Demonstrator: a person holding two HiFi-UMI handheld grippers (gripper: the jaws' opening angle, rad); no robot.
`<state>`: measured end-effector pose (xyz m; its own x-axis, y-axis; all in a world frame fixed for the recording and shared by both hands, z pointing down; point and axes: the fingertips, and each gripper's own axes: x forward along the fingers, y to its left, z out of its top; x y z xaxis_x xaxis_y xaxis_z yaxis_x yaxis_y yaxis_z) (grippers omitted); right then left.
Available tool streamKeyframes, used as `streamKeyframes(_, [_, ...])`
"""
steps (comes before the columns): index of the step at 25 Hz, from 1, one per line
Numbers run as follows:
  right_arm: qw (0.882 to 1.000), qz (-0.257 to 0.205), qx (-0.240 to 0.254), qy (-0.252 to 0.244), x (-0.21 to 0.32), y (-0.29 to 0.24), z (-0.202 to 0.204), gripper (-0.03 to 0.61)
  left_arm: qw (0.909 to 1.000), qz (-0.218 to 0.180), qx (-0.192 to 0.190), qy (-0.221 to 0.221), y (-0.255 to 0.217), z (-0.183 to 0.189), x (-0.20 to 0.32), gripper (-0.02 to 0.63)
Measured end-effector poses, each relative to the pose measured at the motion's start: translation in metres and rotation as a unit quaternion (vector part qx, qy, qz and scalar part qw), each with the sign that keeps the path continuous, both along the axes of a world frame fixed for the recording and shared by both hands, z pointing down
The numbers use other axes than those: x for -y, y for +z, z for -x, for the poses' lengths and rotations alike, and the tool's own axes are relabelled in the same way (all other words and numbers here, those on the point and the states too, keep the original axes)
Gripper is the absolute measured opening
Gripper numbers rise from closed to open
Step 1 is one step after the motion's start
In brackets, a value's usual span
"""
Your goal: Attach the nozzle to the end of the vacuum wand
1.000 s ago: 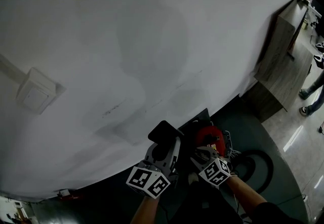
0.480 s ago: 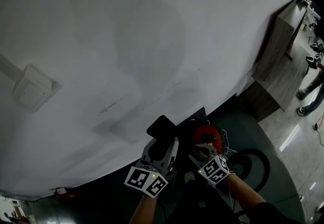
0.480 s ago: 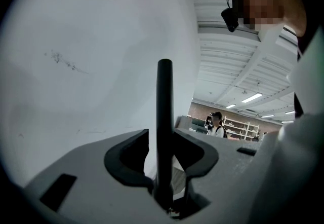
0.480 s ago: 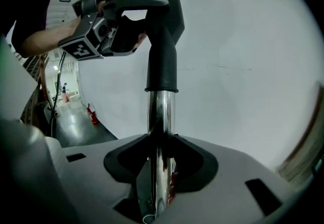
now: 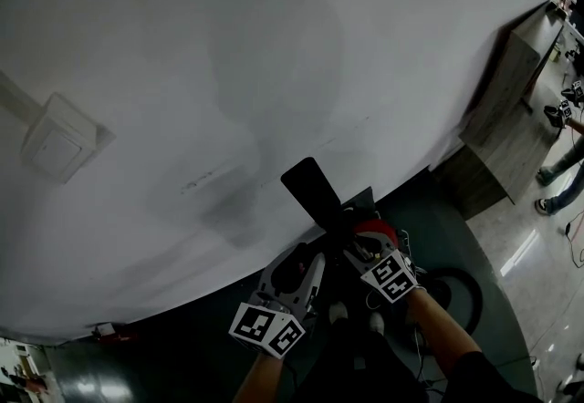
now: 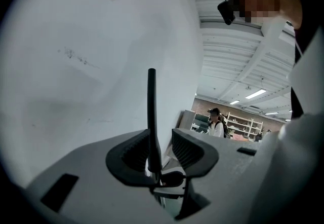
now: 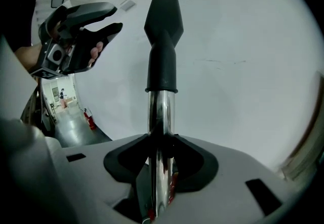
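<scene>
Chrome wand [image 7: 161, 116] stands upright, pinched between the right gripper's [image 7: 161, 159] jaws; the black nozzle [image 7: 162, 40] sits on its top end, before a white wall [image 5: 274, 73]; the left gripper [image 6: 161, 148], just beside, has just been opening; its jaws are spread, pressing nothing.

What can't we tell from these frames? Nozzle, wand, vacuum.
- Seating depth: the right gripper view shows only the outside of the collar where the nozzle meets the wand. The overlap is inside.
- Wand's lower end: below the right tongs it is cut off by that view's bottom edge. In the head view it is lost behind the hands and in the dark.
- Vacuum body: in the head view only a red patch shows. The grippers cover the rest.
</scene>
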<state>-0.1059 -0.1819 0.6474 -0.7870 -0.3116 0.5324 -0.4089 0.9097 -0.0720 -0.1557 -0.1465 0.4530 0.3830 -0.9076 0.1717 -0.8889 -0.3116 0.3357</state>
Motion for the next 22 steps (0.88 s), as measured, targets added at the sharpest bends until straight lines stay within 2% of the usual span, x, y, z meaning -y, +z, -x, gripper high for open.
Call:
streamKeyframes(14, [1.0, 0.007, 0.011, -0.019, -0.001, 0.007, 0.02, 0.156, 0.9997, 0.015, 0.004, -0.021, 0.012, 0.018, -0.006, 0.118])
streamKeyframes(22, [1.0, 0.004, -0.006, -0.024, -0.004, 0.013, 0.018, 0.155, 0.9995, 0.019, 0.0, -0.023, 0.016, 0.017, -0.007, 0.118])
